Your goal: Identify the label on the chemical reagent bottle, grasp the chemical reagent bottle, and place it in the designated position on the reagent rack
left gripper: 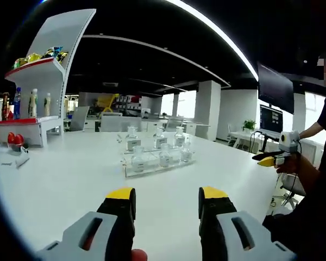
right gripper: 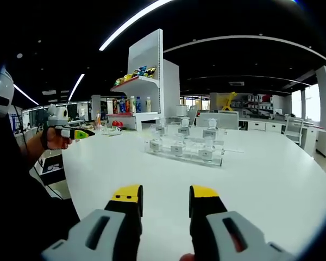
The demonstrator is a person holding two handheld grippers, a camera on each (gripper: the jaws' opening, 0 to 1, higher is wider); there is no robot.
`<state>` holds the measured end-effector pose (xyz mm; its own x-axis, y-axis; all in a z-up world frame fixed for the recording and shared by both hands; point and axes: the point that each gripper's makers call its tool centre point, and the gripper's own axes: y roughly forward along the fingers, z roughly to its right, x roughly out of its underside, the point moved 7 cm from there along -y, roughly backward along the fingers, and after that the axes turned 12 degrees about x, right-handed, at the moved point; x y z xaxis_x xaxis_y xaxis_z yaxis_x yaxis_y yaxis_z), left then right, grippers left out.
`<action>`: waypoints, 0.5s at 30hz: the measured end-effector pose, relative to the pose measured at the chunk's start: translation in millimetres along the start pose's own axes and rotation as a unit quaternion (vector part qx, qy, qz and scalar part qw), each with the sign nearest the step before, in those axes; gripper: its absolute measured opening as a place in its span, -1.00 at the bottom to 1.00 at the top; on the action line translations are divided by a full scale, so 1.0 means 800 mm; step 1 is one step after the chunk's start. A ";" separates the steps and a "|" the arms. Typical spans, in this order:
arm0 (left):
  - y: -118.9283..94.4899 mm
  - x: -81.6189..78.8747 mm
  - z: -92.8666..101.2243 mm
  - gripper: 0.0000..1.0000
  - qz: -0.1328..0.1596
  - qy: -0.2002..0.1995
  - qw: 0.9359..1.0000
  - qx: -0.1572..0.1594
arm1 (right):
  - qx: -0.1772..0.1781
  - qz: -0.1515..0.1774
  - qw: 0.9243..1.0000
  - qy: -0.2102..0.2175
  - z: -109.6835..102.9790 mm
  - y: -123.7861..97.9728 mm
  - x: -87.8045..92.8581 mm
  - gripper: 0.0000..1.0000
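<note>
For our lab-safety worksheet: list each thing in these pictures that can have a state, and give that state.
Left gripper: open, empty, above the table.
Right gripper: open, empty.
Bottles: upright, labelled, in two rows on the rack.
Rack: flat on the table, clear-walled.
Shelf: stocked with upright bottles and packets.
Monitor: lit.

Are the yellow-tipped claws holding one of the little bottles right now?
No. Both the left gripper and right gripper are open and empty; the reagent bottles sit in their rack.
</note>
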<state>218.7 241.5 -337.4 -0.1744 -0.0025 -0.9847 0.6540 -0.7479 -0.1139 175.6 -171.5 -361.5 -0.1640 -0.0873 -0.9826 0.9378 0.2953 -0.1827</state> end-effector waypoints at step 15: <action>-0.030 0.008 0.021 -0.06 0.003 -0.006 1.000 0.022 | -0.001 0.000 1.000 -0.003 -0.002 -0.001 -0.002 -0.33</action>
<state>189.9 248.3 -338.8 -0.1788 -0.0150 -0.9838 0.6229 -0.7757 -0.1014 174.8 -170.0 -360.2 -0.1621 -0.0936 -0.9823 0.9372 0.2969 -0.1829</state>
